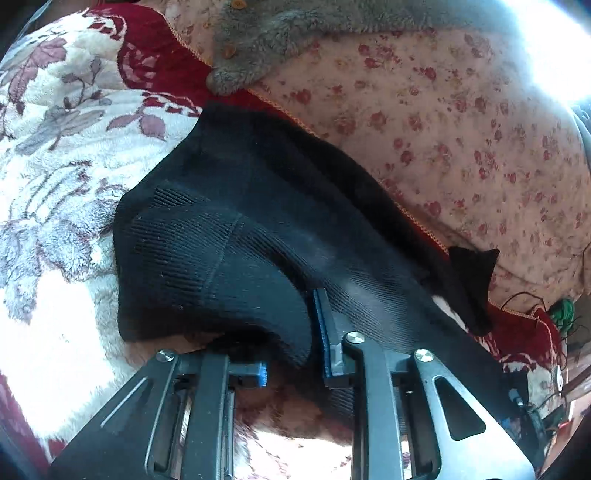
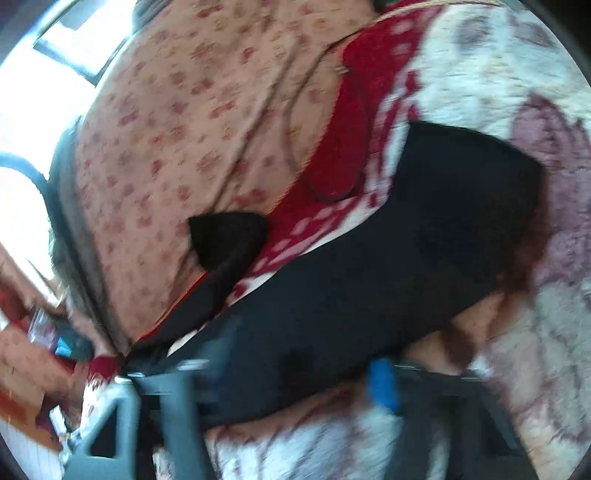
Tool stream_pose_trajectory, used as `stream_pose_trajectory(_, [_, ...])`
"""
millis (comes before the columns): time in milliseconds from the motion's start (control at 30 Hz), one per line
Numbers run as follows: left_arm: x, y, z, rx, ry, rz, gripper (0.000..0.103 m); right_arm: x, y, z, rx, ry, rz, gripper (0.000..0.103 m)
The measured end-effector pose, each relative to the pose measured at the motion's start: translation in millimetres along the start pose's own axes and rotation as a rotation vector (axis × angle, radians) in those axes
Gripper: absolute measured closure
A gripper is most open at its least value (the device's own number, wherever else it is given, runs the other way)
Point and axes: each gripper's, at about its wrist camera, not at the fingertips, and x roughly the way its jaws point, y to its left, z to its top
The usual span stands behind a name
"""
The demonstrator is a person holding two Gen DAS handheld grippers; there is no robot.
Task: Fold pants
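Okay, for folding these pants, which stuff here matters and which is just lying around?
Part of the job:
black pants
left gripper
right gripper

Just lying about:
floral fleece blanket
pink flowered quilt
grey fuzzy garment

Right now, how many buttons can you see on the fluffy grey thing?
2. One button sits at the picture's top edge; the other button is lower, near the fluffy grey garment's corner. More may be hidden out of view.

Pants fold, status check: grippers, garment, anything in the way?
Left gripper pinching black pants. Right gripper on the same pants, grip blurred. Pants bunched on floral blanket. Pink quilt alongside, one corner lapping onto it.
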Motion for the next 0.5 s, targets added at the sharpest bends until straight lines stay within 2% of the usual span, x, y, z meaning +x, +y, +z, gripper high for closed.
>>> stream_pose_trajectory(33, [1, 2, 0, 0.001, 0.008, -0.006, 0.089, 1, -5, 1, 0.031, 0.0, -0.006, 0.085])
stream_pose_trajectory(67, [1, 3, 1, 0.006, 0.011, -0.009, 0.09, 2, -11, 2, 0.065, -0.002, -0.001, 0.09])
stream_pose_trajectory(133, [-2, 2, 1, 0.027, 0.011, -0.006, 0.092, 0, -19, 4, 0.102, -0.003, 0.028, 0.092])
stream_pose_trajectory(233, [-8, 0, 2, 0.048, 0.0, -0.003, 0.093, -2, -9, 3, 0.038, 0.004, 0.005, 0.097])
stream_pose_trajectory(367, [-25, 1, 6, 0.077, -0.033, 0.002, 0.093, -9, 4, -2, -0.017, 0.009, 0.027, 0.098])
stream_pose_trajectory(500, [-39, 10, 12, 0.083, -0.032, 0.001, 0.093, -17, 13, -12, -0.035, 0.033, 0.054, 0.098])
